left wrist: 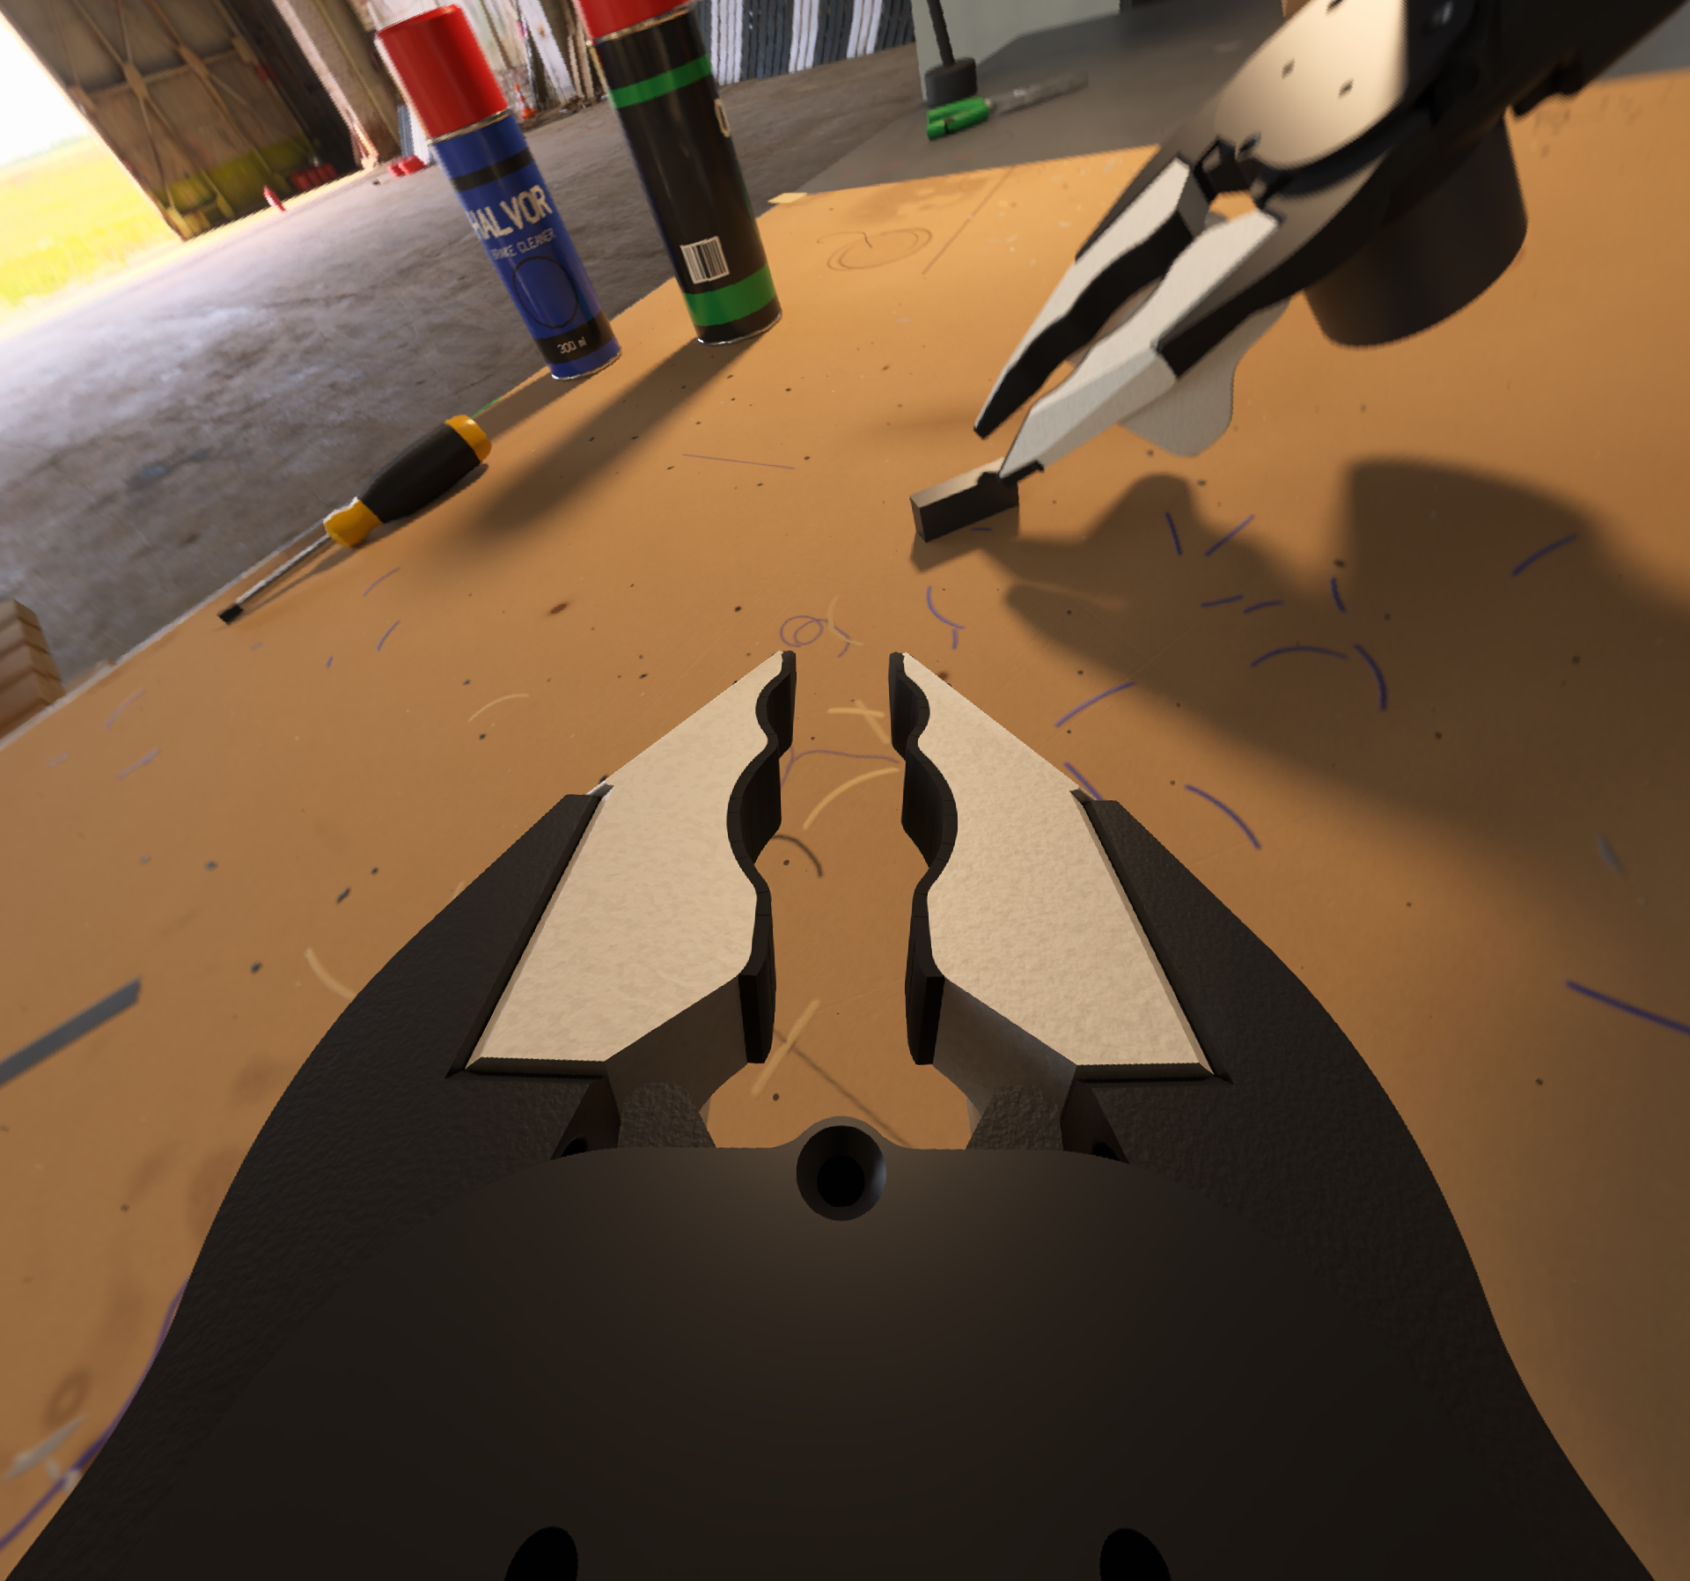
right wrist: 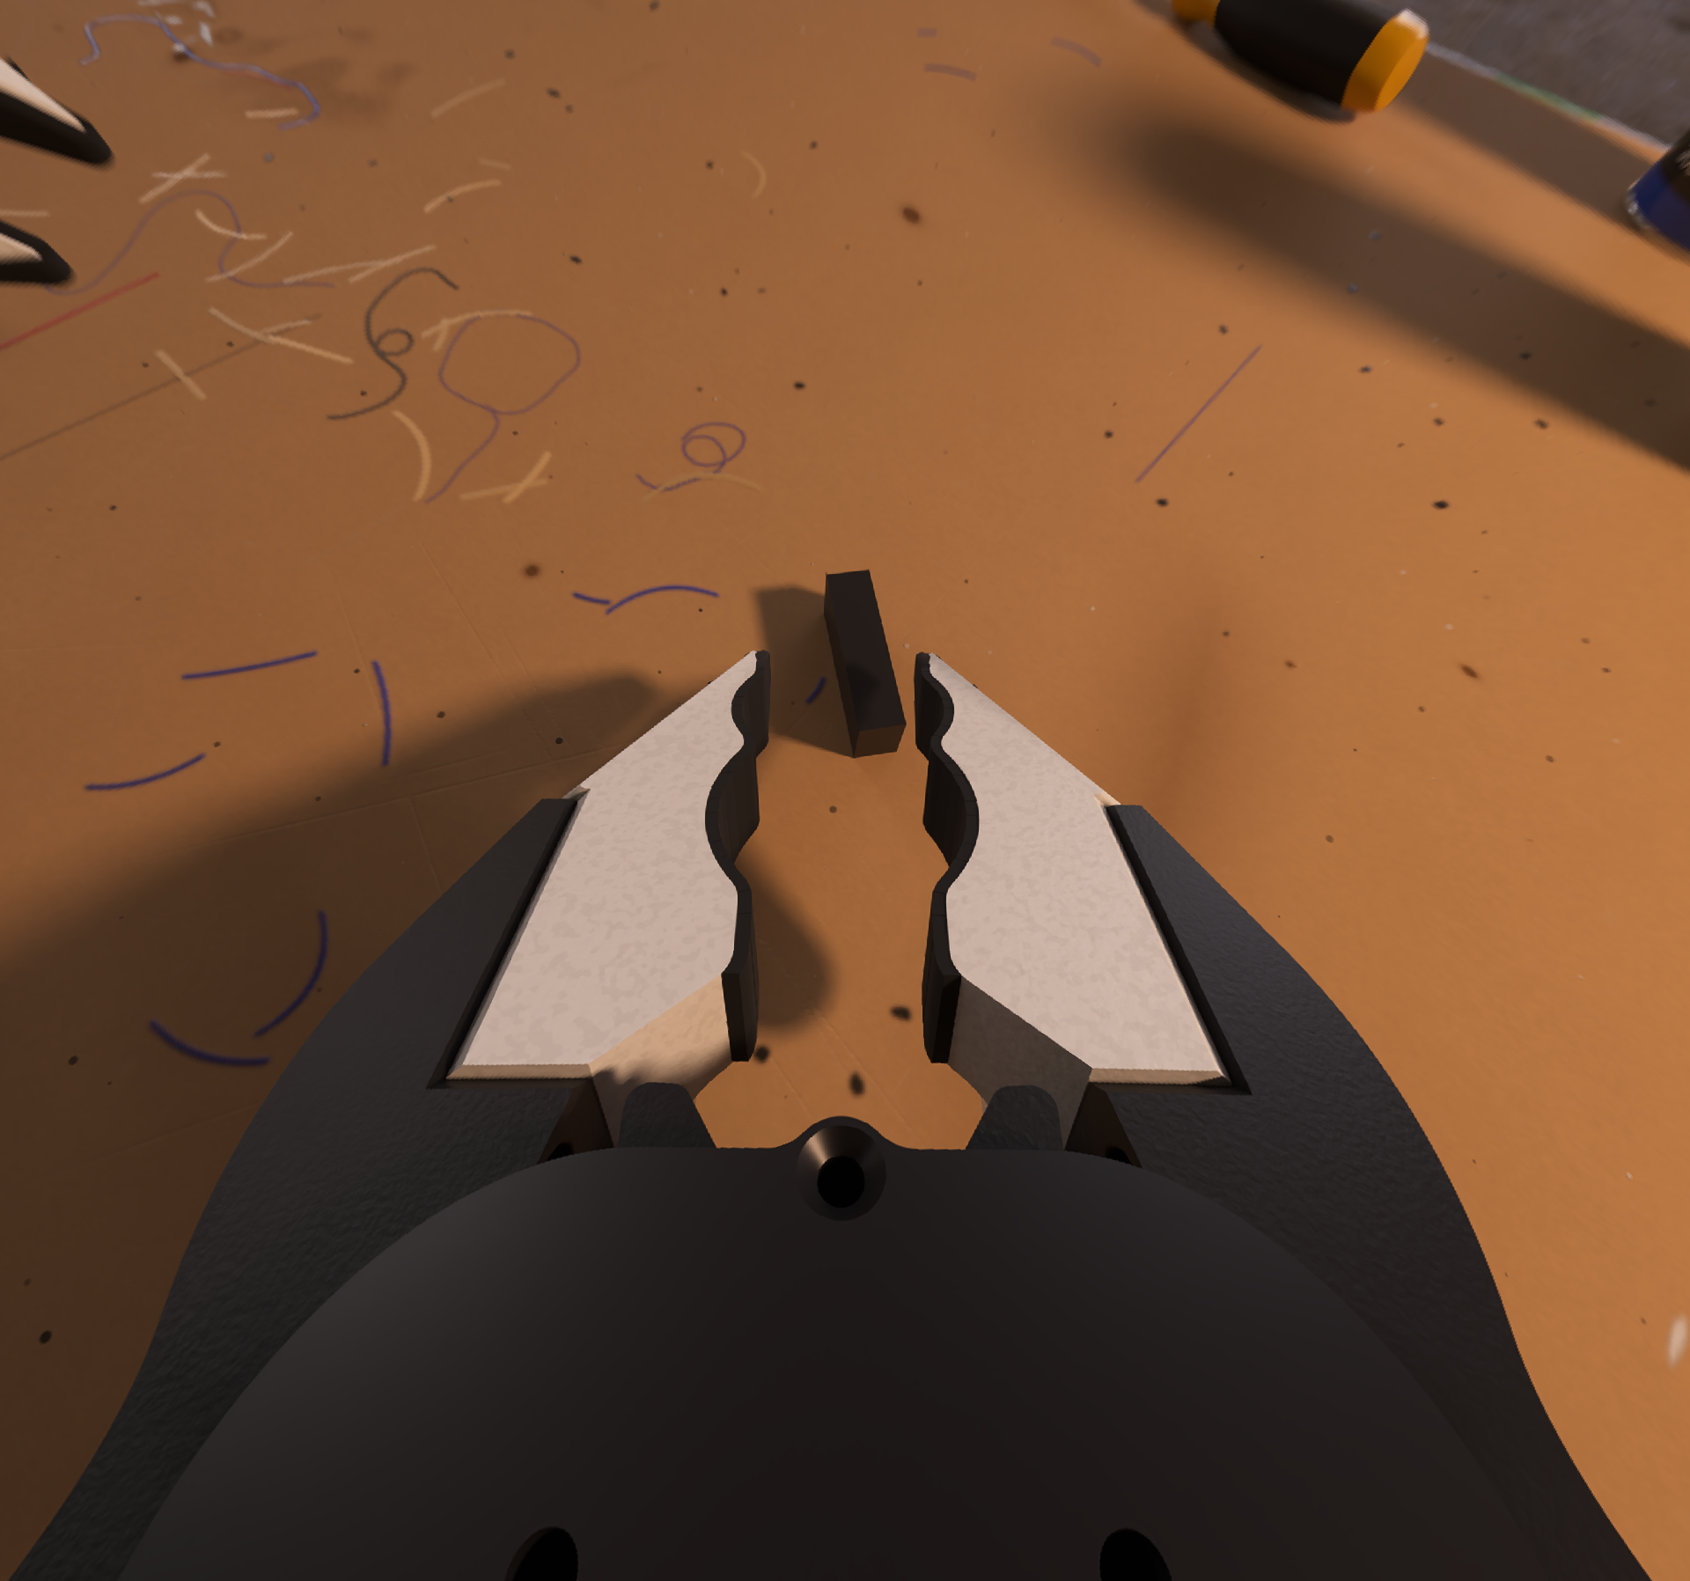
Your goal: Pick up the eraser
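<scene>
I see the matte black, block-shaped eraser (right wrist: 862, 668) lying on the scuffed brown bench (right wrist: 1189, 622), between my right tool's (right wrist: 841, 668) parted, empty fingertips; left tool (left wrist: 841, 668) likewise parted, empty.

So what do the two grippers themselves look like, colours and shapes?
Both look alike. The left hand-held gripper has a broad, matte black, textured body with a round hole at its centre, and two tapering cream fingers whose inner edges carry wavy black pads. The right hand-held gripper has the same build; seen from the left wrist view, it ends in a dark cylindrical housing. No cables or markings show.
</scene>
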